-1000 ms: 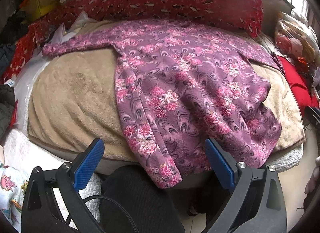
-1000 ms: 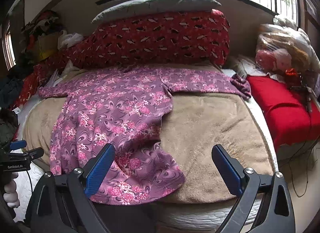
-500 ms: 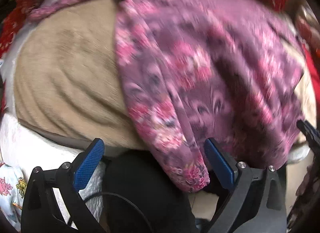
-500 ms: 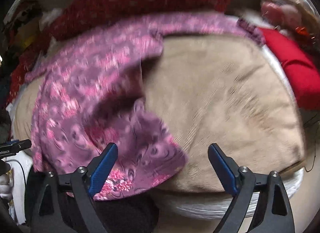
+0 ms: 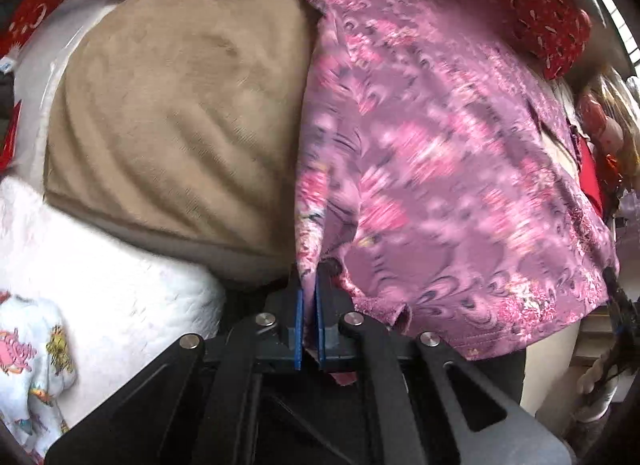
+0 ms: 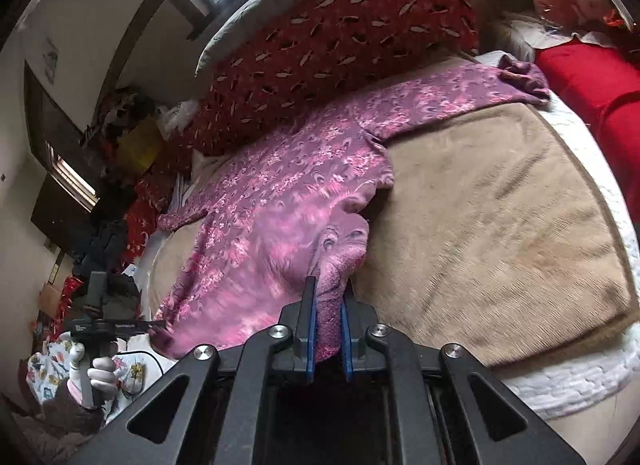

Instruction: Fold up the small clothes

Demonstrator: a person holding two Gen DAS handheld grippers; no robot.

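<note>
The purple floral garment lies spread on the tan blanket covering the bed, sleeves stretched toward the red patterned pillow. The left hand-held gripper is clenched on the garment's near hem corner, and the right hand-held gripper pinches the hem's other corner.

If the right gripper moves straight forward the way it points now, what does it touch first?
The right gripper is shut on the hem of the purple floral garment, so that cloth comes first, bunching ahead of the fingers. Beyond it probably lies the tan blanket; depth is unclear.
</note>
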